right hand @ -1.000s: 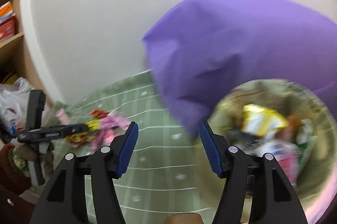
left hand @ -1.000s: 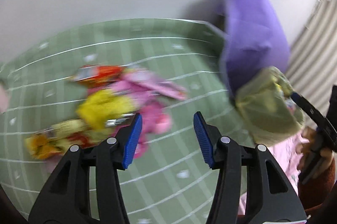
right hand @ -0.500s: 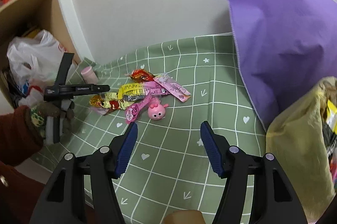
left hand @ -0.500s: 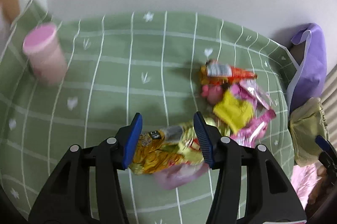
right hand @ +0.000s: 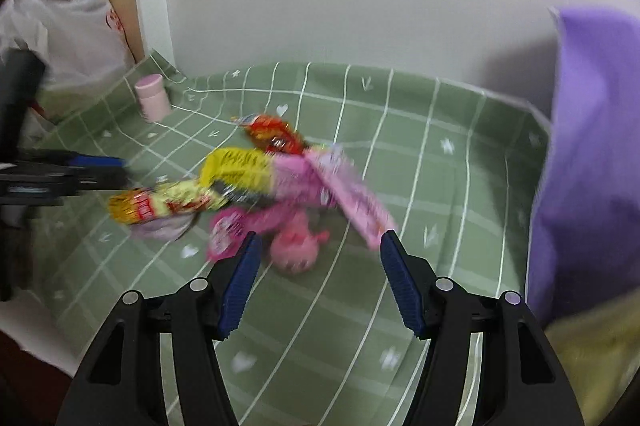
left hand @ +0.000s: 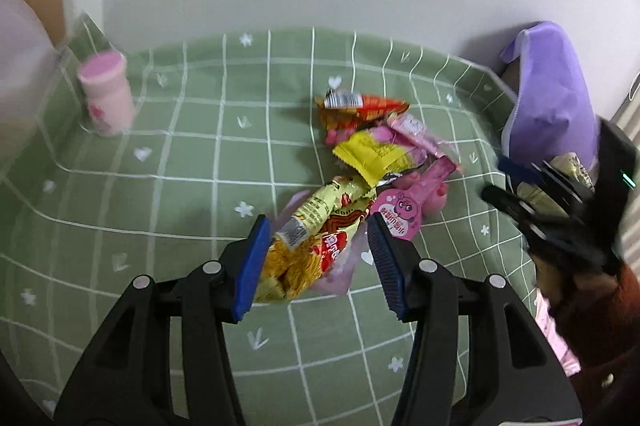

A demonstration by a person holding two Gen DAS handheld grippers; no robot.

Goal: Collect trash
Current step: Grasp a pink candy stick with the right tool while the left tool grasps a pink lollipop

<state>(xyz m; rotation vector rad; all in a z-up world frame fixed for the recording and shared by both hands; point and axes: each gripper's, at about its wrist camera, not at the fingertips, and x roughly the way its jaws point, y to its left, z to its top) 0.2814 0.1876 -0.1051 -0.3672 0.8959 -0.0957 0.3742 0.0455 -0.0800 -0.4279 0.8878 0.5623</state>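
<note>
Yellow noodle packet [left hand: 316, 242] is framed between the wide-spread blue jaws of the left gripper [left hand: 320, 262]; a close and lift is called for next. The right gripper [right hand: 320, 278] is held wide and empty near the pink wrappers [right hand: 320, 181].

Bare green tablecloth [left hand: 192, 185] lies between the pink bottle [left hand: 107, 98] and wrapper pile [left hand: 360, 165].

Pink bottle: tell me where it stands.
The pink bottle stands upright at the far left of the green checked tablecloth, apart from the wrapper pile, near the white plastic bag.
</note>
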